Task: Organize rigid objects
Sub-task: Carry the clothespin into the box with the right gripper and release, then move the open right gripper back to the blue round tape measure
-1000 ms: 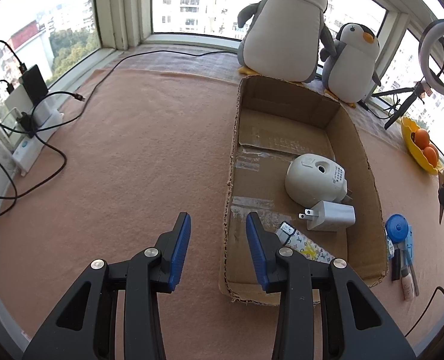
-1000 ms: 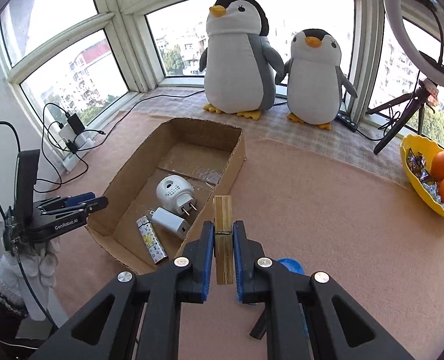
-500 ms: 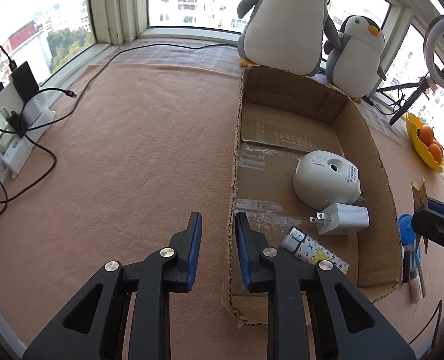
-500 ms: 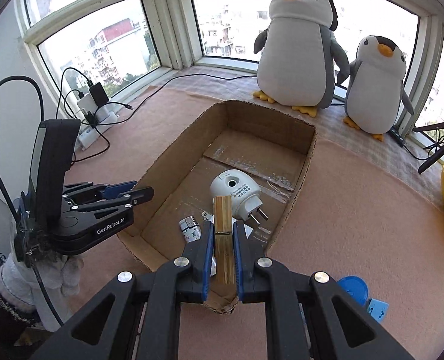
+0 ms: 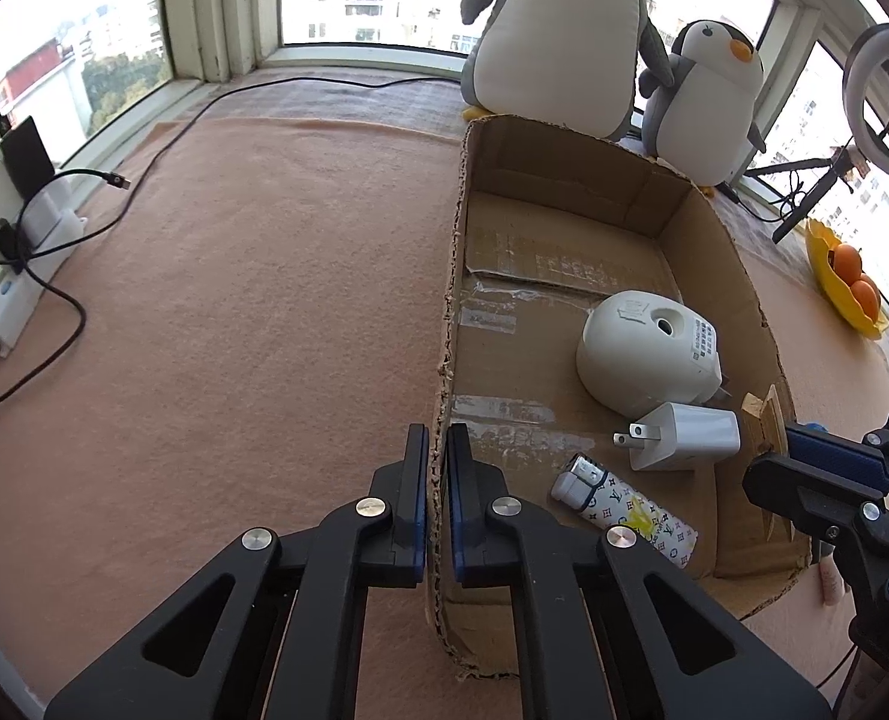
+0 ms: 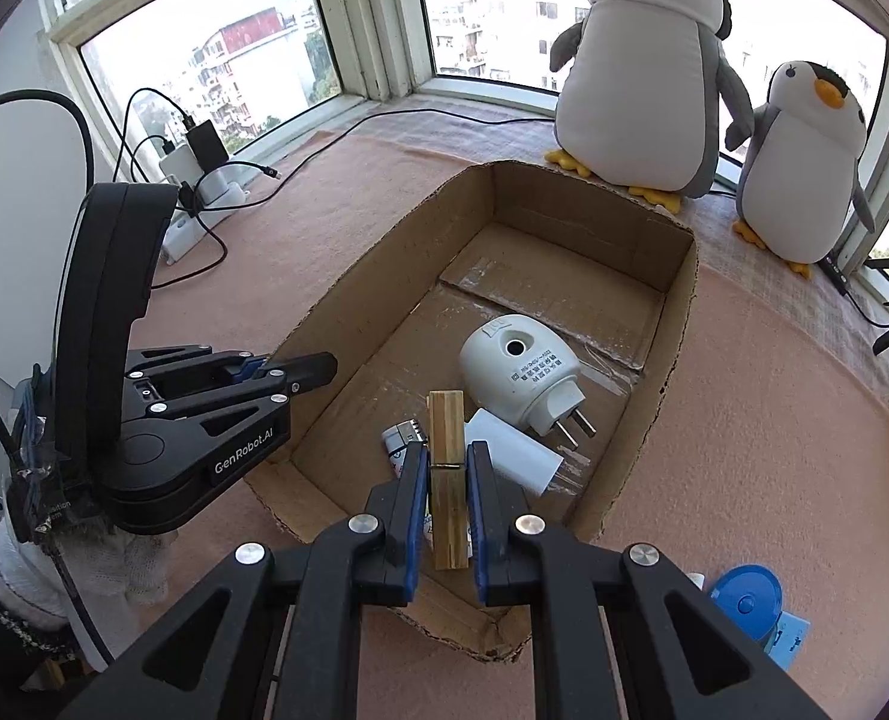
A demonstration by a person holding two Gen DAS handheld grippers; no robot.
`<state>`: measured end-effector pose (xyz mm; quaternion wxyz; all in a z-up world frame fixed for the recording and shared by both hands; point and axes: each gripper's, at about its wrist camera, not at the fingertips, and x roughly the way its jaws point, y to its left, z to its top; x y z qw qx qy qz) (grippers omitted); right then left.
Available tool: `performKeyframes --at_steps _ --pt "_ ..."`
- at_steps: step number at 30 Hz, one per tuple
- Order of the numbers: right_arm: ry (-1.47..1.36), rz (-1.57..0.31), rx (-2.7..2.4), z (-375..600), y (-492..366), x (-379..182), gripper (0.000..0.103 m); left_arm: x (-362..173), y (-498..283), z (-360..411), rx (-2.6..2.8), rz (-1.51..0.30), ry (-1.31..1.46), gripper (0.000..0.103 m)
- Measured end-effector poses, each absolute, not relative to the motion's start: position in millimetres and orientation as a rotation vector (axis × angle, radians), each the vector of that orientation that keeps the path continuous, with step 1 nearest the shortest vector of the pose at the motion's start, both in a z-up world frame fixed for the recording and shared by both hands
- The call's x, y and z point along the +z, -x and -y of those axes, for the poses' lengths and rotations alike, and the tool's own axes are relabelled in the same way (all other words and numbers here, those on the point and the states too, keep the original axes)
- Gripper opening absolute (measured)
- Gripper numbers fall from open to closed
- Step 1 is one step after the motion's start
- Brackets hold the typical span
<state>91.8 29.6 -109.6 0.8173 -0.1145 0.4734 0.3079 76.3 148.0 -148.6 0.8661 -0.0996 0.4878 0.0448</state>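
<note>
While 3 things already lay in the cardboard box (image 6: 678, 312), namely the white plug-in device (image 6: 519, 375), the white charger (image 6: 513, 459) just beside it and the patterned lighter (image 5: 624, 510) toward the near end, the job looked partly done. The right hand-held gripper (image 6: 447, 483) was clamped on a wooden clothespin (image 6: 447, 474), held upright above the near end of the box and not yet released. The left hand-held gripper (image 5: 437, 501) was nearly closed around the box's left wall, steadying it. Outside the box, by its near right corner, a blue-capped item (image 6: 744, 600) sat on the desk (image 5: 234, 330), apparently left to sort.
</note>
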Motion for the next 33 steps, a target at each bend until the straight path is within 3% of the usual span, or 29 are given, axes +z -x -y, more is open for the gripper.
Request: performKeyframes --at_steps 2,4,6,19,23,31,33 --pt "0.239 -1.012 0.663 -31 -92 -110 0.020 -149 -77 -148 0.094 -1.021 0.209 0.005" --pt "0.231 -0.992 0.660 -30 -91 -108 0.053 -149 -77 -148 0.094 -1.022 0.206 0.005" --pt "0.232 -0.972 0.650 -29 -89 -104 0.063 -149 -77 -148 0.094 -1.022 0.203 0.005" --pt "0.141 -0.923 0.586 24 -88 -84 0.063 -147 -78 -147 0.098 -1.032 0.190 0.005" --pt "0.109 -0.928 0.568 50 -90 -82 0.063 -145 -76 -146 0.095 -1.034 0.188 0.019" --pt "0.107 -0.905 0.483 105 -89 -86 0.063 -138 -71 -147 0.108 -1.031 0.188 0.021" --pt "0.091 -0.917 0.489 118 -90 -87 0.063 -136 -70 -147 0.115 -1.027 0.188 0.026"
